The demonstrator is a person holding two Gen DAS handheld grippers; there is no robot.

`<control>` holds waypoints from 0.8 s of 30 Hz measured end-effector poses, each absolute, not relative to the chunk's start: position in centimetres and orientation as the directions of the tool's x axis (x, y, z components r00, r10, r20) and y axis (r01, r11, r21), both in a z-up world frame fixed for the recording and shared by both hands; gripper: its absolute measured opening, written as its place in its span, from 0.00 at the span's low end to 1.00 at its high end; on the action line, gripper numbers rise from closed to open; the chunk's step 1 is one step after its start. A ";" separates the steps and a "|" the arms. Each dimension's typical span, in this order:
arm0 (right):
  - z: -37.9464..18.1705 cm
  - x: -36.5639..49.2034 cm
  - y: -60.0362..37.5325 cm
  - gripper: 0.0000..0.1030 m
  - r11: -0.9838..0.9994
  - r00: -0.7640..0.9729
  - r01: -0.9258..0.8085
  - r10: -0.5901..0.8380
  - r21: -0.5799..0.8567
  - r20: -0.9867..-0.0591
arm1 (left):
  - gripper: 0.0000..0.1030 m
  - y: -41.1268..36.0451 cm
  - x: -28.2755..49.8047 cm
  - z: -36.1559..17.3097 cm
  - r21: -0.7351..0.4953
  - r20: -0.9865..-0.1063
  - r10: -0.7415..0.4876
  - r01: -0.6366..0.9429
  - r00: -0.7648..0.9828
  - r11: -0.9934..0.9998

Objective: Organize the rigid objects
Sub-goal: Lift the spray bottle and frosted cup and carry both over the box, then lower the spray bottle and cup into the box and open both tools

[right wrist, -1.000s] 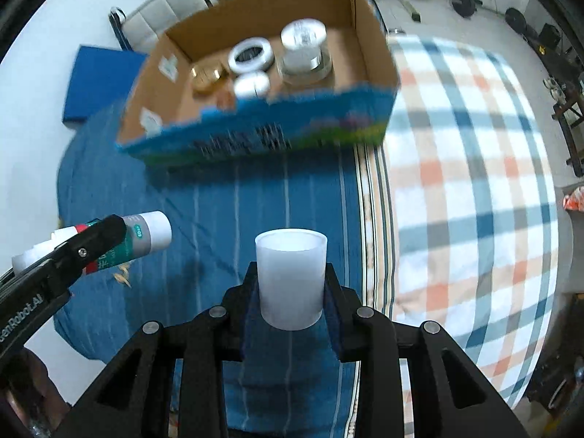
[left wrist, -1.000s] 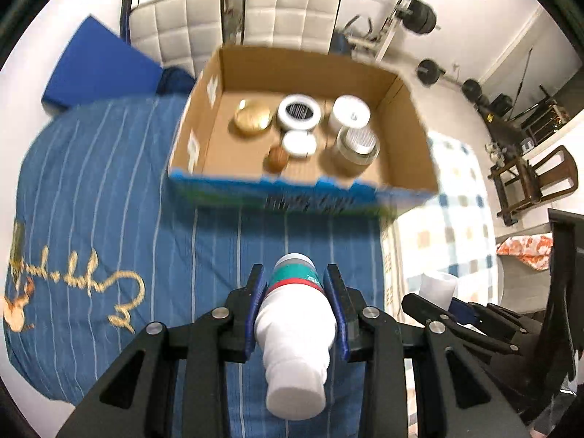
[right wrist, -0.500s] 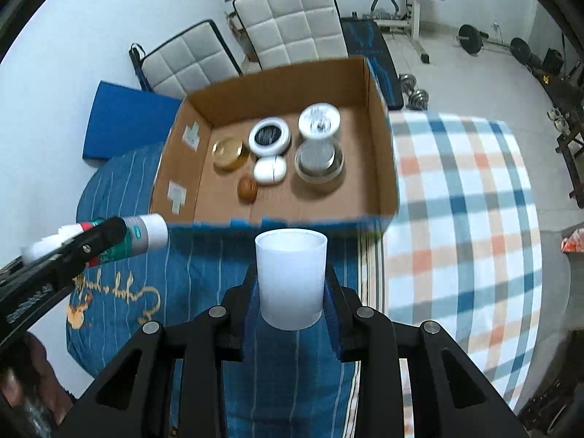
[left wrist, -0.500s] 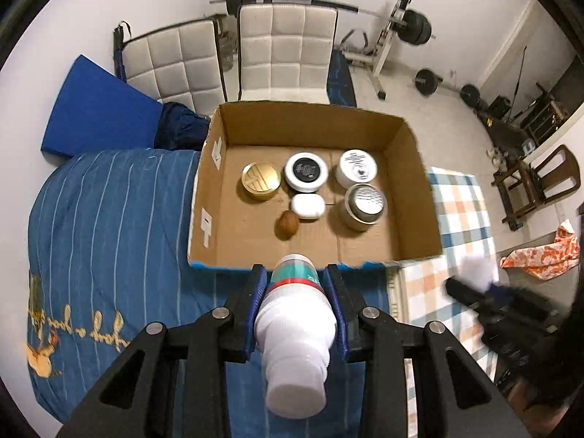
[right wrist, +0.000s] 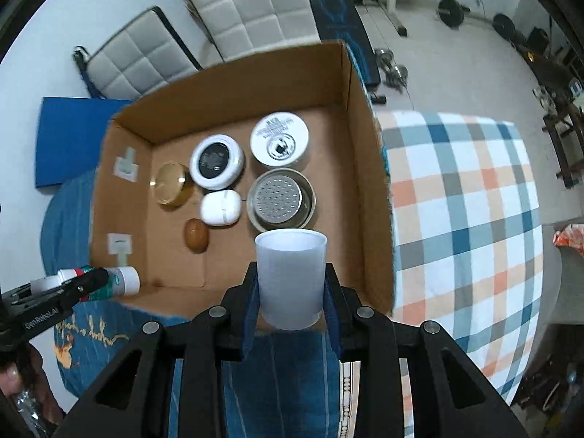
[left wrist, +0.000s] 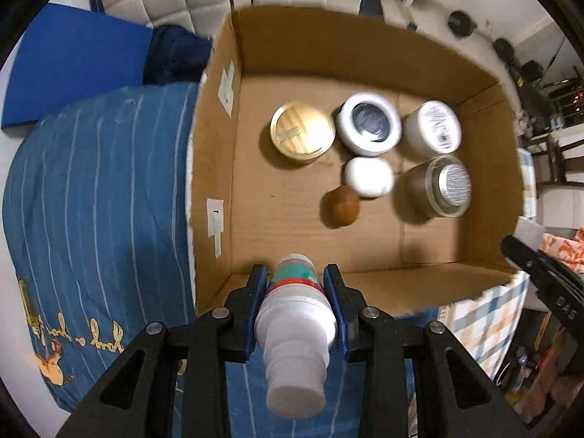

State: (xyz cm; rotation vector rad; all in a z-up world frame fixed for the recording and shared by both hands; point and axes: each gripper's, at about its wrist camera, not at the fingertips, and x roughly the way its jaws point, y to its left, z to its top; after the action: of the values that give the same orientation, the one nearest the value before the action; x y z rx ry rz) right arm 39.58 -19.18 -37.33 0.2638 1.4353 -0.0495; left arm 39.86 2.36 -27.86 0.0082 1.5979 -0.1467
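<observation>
The left gripper [left wrist: 295,290] is clenched on a white bottle [left wrist: 295,323] with a green and red label, held lying along the fingers [left wrist: 255,284], its base end now just over the near wall of the cardboard box [left wrist: 365,58]. A second ago that bottle hung above the blue striped bedspread [left wrist: 91,189] well short of the box; half a second ago it had reached the box's near edge. The right gripper [right wrist: 291,294] grasps a white plastic cup [right wrist: 291,277] upright between its fingers [right wrist: 334,292], and the cup's rim has likewise come forward from over the bedspread to over the box's near right part, close to the metal-lidded glass jar [right wrist: 281,200].

Inside the box nothing has shifted: a gold-lidded tin [left wrist: 302,132] toward the left wall, a white jar with a dark top [left wrist: 368,124] and a white tub with printed lid [left wrist: 432,127] along the far side, a small white case [left wrist: 369,176] and a brown wooden egg [left wrist: 340,206] nearer the middle. The box sits on the bed, between the blue bedspread and a checked blanket [right wrist: 467,197].
</observation>
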 end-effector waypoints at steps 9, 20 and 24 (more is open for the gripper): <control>-40.9 41.7 -18.6 0.33 0.978 0.044 0.199 0.056 0.064 -0.997 | 0.29 1.3 42.9 -33.4 -0.027 -0.993 -0.014 0.113 -0.121 0.993; -43.0 42.7 -18.4 0.33 0.981 -0.037 0.195 0.020 0.013 -0.999 | 0.28 1.9 44.7 -36.6 -0.022 -0.989 -0.014 0.051 -0.150 0.998; -43.6 43.0 -18.4 0.33 0.981 -0.062 0.196 0.018 0.005 -0.998 | 0.28 1.8 45.0 -37.3 -0.010 -0.988 -0.001 0.062 -0.153 0.998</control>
State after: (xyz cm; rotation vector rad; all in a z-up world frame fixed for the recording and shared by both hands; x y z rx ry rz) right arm 43.02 -18.44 -43.60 0.1654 1.6288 -0.1473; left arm 45.01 1.82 -37.29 0.0458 1.7237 -0.0543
